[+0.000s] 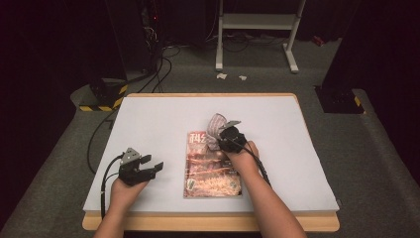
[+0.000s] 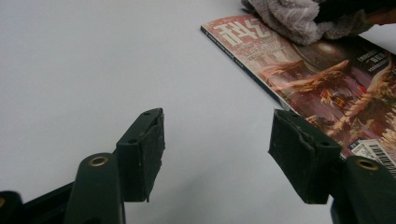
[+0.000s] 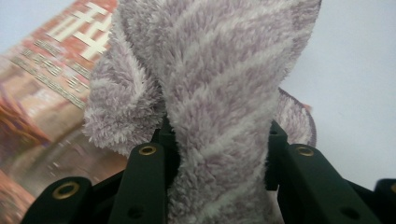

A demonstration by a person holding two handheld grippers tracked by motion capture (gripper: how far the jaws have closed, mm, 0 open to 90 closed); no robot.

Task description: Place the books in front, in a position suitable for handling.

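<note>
High view: right gripper (image 1: 224,133) clamped on grey fleecy cloth (image 1: 216,125), pressed onto far end of magazine (image 1: 212,166) lying mid-table, a bit right of centre. Left gripper (image 1: 148,167) parked on white table (image 1: 163,114) just left of mag, jaws apart, nothing between. Looks like a wipe of the cover in hand.

Left gripper view: jaws wide, empty, bare table between pads; mag's near-left edge just beside the right-hand pad (image 2: 299,158), cloth bunched at the mag's far end (image 2: 292,16).

Right gripper view: cloth (image 3: 219,93) squeezed between both jaws, a thick fold standing up past the tips, loose lobe flopping left over the mag cover (image 3: 42,79).

Handling, as judged: cloth soft, light, floppy, not fragile; grips well but bunches, so best taken at a thick fold, as now. Mag thin, bendy, glossy cover, prob. slippery on the table; may skid under wiping, so worth pinning at near-left edge w/ left gripper.
</note>
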